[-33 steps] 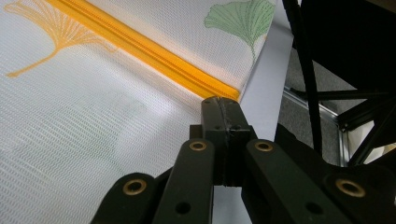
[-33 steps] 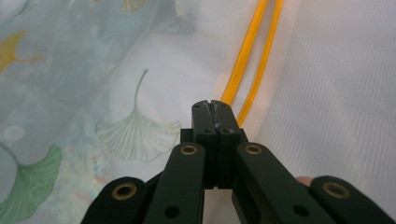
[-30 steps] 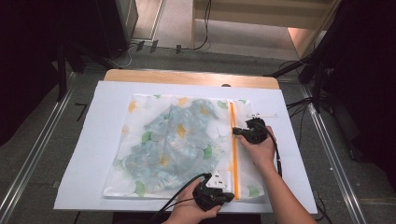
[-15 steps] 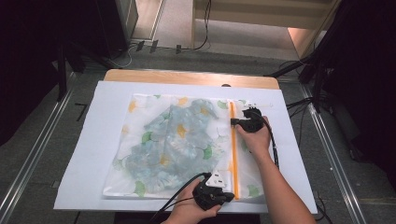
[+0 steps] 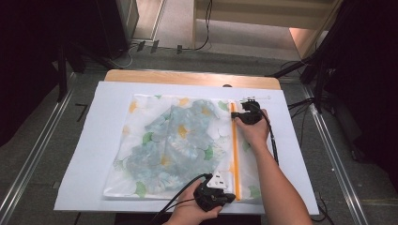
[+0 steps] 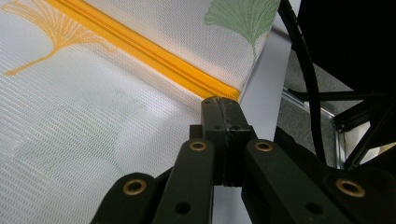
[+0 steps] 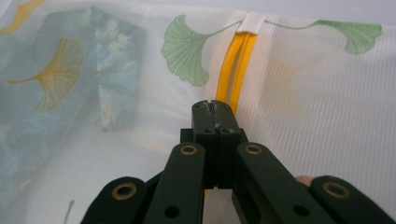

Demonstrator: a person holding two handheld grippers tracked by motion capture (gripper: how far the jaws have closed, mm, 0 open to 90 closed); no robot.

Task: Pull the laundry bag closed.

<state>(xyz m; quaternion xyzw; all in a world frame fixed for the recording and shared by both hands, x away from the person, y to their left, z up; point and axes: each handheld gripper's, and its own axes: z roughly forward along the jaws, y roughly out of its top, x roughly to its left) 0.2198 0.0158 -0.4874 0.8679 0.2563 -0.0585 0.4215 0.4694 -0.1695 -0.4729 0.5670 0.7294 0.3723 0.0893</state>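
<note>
High view: a table covered by a white sheet (image 5: 84, 154) carries a flat, see-through mesh laundry bag (image 5: 141, 108) printed with green and yellow ginkgo leaves, lying across the middle of the sheet. Through the mesh, a folded pale blue garment (image 5: 173, 140) shows inside the bag, in its left and middle part. Further right, an orange zipper (image 5: 234, 154) runs in a straight line along the bag's right side, from the far edge to the near edge. At the near end of that zipper, the person's left hand holds the left gripper (image 5: 224, 180), its tip resting at the bag's near edge just beside the zipper. At the far end of the zipper, the right hand holds the right gripper (image 5: 236, 115), with its tip on the zipper line near the bag's far right corner. Black cables trail from both grippers toward the person. In the left gripper view, the left gripper's (image 6: 219, 105) two black jaws are pressed tight together, their tip at the closed end of the orange zipper by the bag's corner; whether they pinch the mesh cannot be told. In the right gripper view, the right gripper's (image 7: 212, 106) jaws are likewise clenched together, their tip on the zipper, whose two orange sides stand slightly apart up to a white tab (image 7: 253, 21) at the bag's edge; whether the slider is pinched cannot be told.
</note>
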